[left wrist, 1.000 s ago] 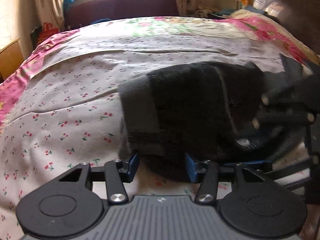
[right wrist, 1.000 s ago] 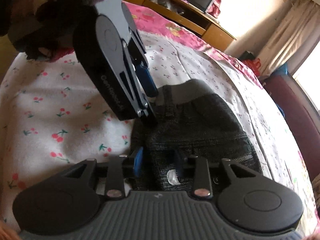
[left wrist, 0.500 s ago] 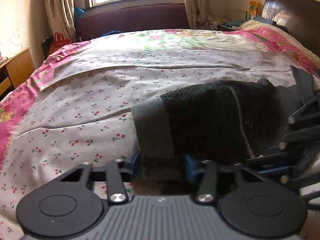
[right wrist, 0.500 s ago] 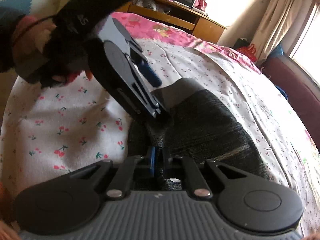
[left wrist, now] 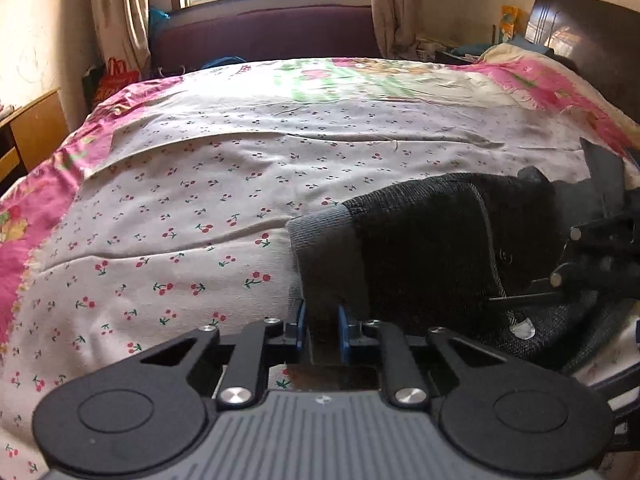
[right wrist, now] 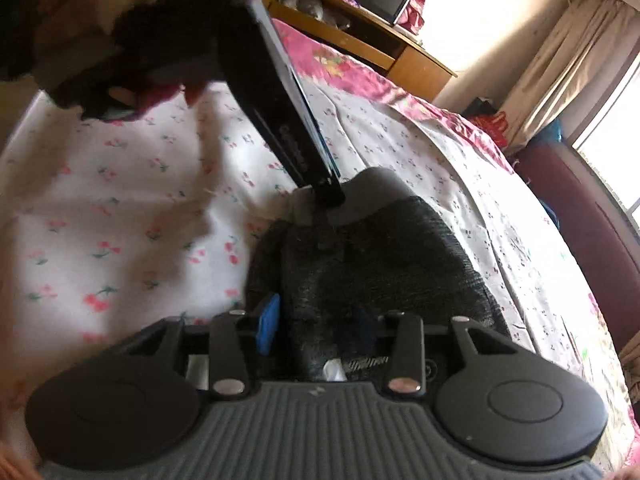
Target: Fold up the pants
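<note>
Small dark grey pants (left wrist: 432, 248) with a lighter grey waistband (left wrist: 328, 256) lie folded on the cherry-print sheet at the right. My left gripper (left wrist: 322, 330) is shut on the waistband edge. It also shows in the right wrist view (right wrist: 328, 196), tip down on the waistband (right wrist: 372, 196). My right gripper (right wrist: 316, 326) is open, its blue pads either side of the dark pants fabric (right wrist: 380, 268). In the left wrist view it (left wrist: 516, 300) enters from the right over the pants.
The bed (left wrist: 200, 184) has a white cherry sheet with pink floral borders. A dark headboard (left wrist: 584, 40) is at the right, a purple sofa (left wrist: 264, 40) under the window, and a wooden desk (right wrist: 360, 40) beside the bed.
My left gripper closed on the waistband. My right gripper had pinched the pants half a second ago and has opened again. The view has pulled back from the pants.
</note>
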`<action>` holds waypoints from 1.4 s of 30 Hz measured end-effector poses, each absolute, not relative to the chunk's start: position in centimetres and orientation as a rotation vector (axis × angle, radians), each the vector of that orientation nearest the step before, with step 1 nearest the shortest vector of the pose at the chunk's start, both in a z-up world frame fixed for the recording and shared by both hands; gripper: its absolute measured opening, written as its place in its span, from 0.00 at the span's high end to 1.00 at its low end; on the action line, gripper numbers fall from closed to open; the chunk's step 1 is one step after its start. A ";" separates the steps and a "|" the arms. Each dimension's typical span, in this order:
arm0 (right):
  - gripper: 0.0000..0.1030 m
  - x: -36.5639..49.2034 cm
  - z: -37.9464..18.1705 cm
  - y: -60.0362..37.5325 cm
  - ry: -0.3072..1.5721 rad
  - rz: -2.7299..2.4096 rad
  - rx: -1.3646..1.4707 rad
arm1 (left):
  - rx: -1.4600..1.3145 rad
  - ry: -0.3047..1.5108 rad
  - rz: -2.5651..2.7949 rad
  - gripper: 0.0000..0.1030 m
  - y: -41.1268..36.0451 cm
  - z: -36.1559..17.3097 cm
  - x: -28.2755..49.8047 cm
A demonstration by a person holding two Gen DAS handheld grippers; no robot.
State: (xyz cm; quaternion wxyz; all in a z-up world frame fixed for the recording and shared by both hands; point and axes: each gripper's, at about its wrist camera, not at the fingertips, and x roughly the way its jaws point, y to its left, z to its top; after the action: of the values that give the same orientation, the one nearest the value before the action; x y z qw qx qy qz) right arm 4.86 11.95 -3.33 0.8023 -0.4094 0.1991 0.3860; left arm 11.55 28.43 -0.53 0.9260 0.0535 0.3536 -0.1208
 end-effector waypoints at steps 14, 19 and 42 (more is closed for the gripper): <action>0.92 10.4 -0.1 10.9 0.714 0.839 -0.415 | 0.098 0.716 -0.311 0.48 27.9 -0.7 10.6; 0.92 10.1 2.5 11.7 0.712 0.890 -0.361 | 0.093 0.672 -0.295 0.48 29.4 1.4 9.5; 0.73 8.3 2.5 -7.5 0.768 0.455 -0.340 | 0.274 0.651 -0.404 0.44 14.6 3.4 7.5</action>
State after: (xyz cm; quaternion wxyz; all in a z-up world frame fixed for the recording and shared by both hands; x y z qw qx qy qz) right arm 8.32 -7.52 2.47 0.8880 -0.1638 0.3695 0.2191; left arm 7.49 14.61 3.38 0.9183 0.1332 0.3167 -0.1966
